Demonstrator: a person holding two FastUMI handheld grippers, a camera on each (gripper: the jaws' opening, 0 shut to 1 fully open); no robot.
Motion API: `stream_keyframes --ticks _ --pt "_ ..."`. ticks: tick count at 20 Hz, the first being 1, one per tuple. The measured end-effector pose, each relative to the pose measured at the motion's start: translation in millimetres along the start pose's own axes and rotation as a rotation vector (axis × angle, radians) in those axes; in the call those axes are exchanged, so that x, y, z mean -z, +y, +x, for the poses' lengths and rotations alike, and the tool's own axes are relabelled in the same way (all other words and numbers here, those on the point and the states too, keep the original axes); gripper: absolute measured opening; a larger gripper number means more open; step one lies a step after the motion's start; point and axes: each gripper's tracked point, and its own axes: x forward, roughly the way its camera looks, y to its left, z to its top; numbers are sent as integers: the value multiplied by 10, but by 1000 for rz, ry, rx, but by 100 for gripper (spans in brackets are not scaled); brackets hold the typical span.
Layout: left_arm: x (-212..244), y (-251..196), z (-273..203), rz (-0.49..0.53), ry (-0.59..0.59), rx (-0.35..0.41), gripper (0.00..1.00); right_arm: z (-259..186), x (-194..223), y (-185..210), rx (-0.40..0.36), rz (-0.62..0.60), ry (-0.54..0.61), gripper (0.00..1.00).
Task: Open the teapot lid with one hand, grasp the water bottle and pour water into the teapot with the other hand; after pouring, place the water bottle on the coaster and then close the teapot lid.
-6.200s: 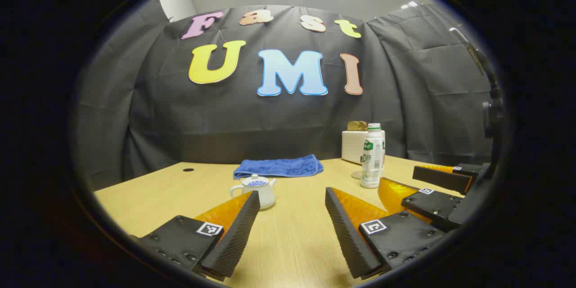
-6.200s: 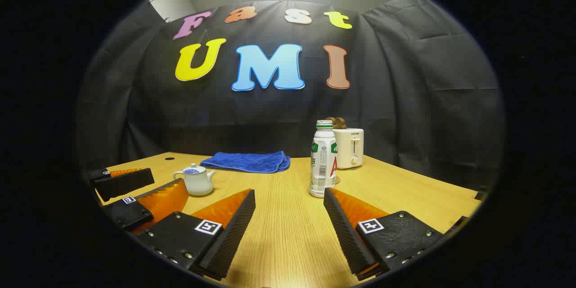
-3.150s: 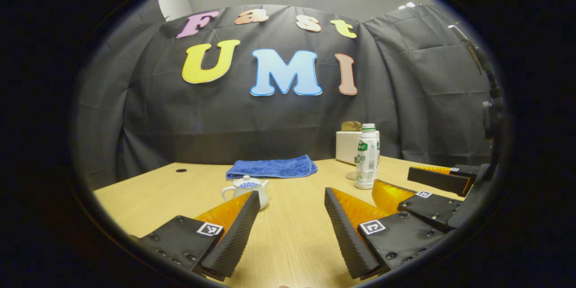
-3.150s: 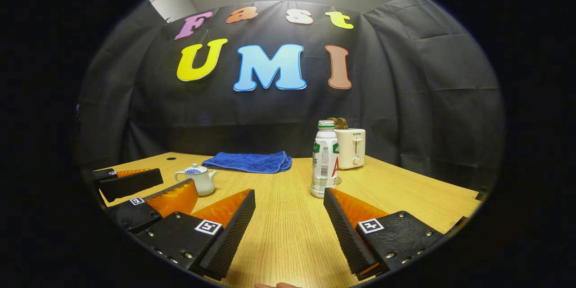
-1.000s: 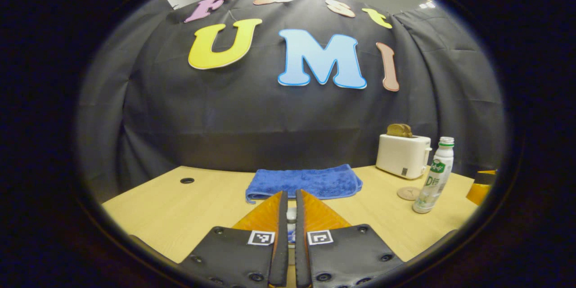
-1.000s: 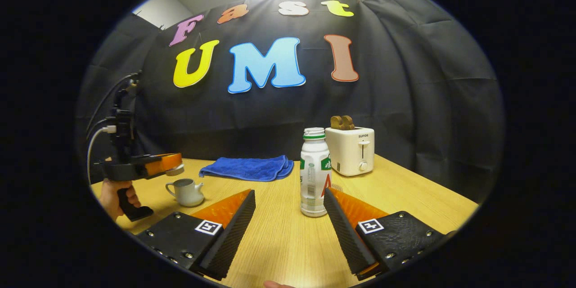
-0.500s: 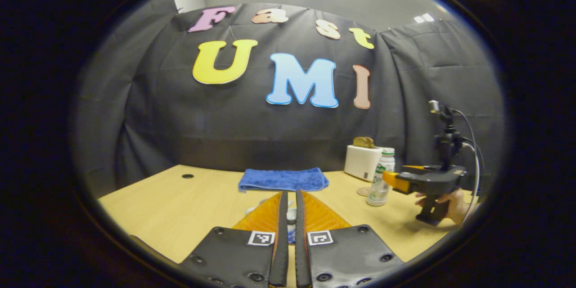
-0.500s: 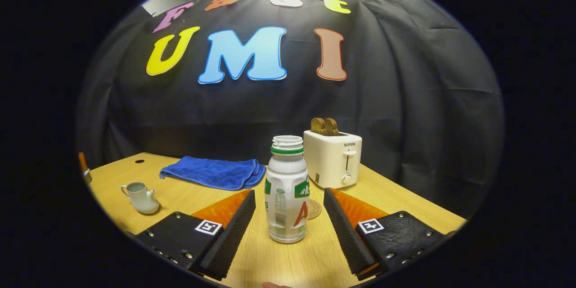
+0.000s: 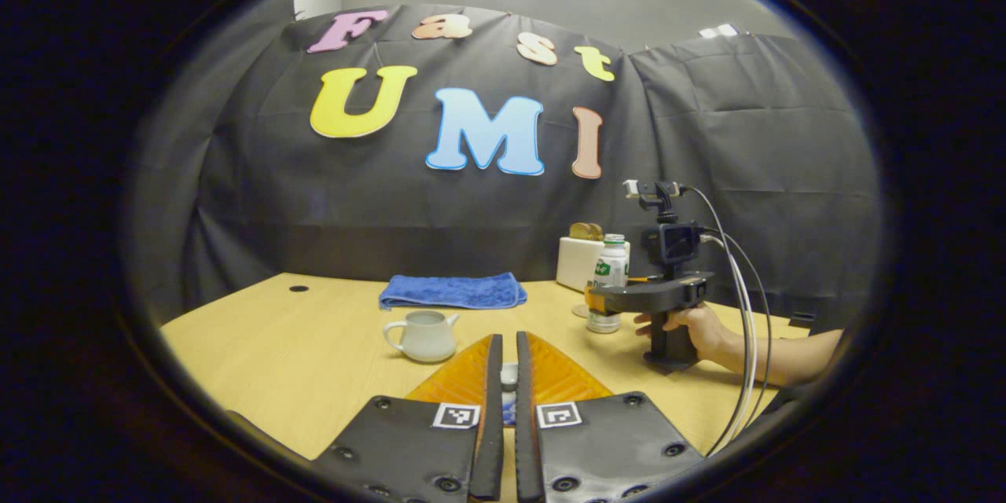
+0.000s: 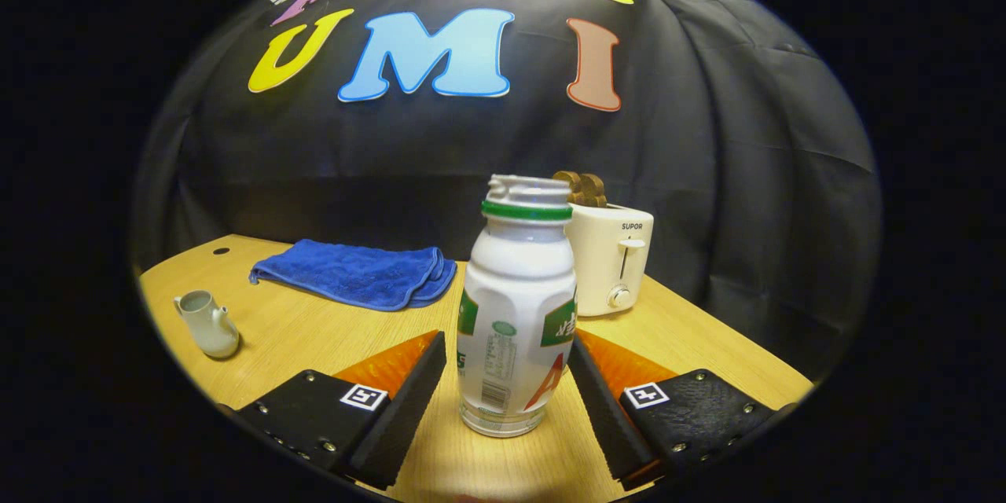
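The table (image 10: 692, 338) carries everything ahead of the right gripper (image 10: 507, 377): a blue towel (image 10: 350, 273) far off to its left, a white toaster (image 10: 609, 255) just behind the bottle, and the lidless teapot (image 10: 206, 322) well off to its left. The water bottle (image 10: 519, 314) stands upright between this gripper's spread fingers, uncapped; the right finger looks to touch its side, the left one stands just apart, so it is open around the bottle, not yet gripping. In the left gripper view, the left gripper (image 9: 503, 377) is closed on a small white piece that is probably the teapot lid (image 9: 509, 374), though little of it shows; the teapot (image 9: 423, 334) sits just ahead and to its left.

To do the grasp well, I would center the bottle between the fingers, squeeze evenly on the lower body, and lift straight, since the open mouth spills with any tilt. The coaster (image 9: 580, 311) lies beside the bottle.
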Motion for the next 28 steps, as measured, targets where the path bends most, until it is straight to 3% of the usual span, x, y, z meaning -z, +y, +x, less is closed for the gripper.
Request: stream_keyframes --ticks 2,7,8,11,15,18,22,28 --pt "-42 15 5 -23 -19 5 12 34 26 -1 6 -19 0 94" --pt "28 127 -11 -33 -12 -16 17 126 51 -7 22 -31 22 93" --pt "57 125 -4 -32 -6 -12 17 80 14 7 24 -34 18 82" --pt "90 104 -29 -30 9 -1 17 90 -49 40 13 -53 0 73" --pt "-9 61 -120 25 -1 8 17 -33 -284 221 -25 -137 -44 72" --pt "-79 17 -272 44 -25 24 12 -87 -403 510 -80 -283 -49 72" --pt "-93 99 -457 59 -34 5 17 -114 -500 945 -145 -513 -63 73" --pt "39 210 -573 92 15 -27 17 -27 -569 1463 -160 -838 -112 73"
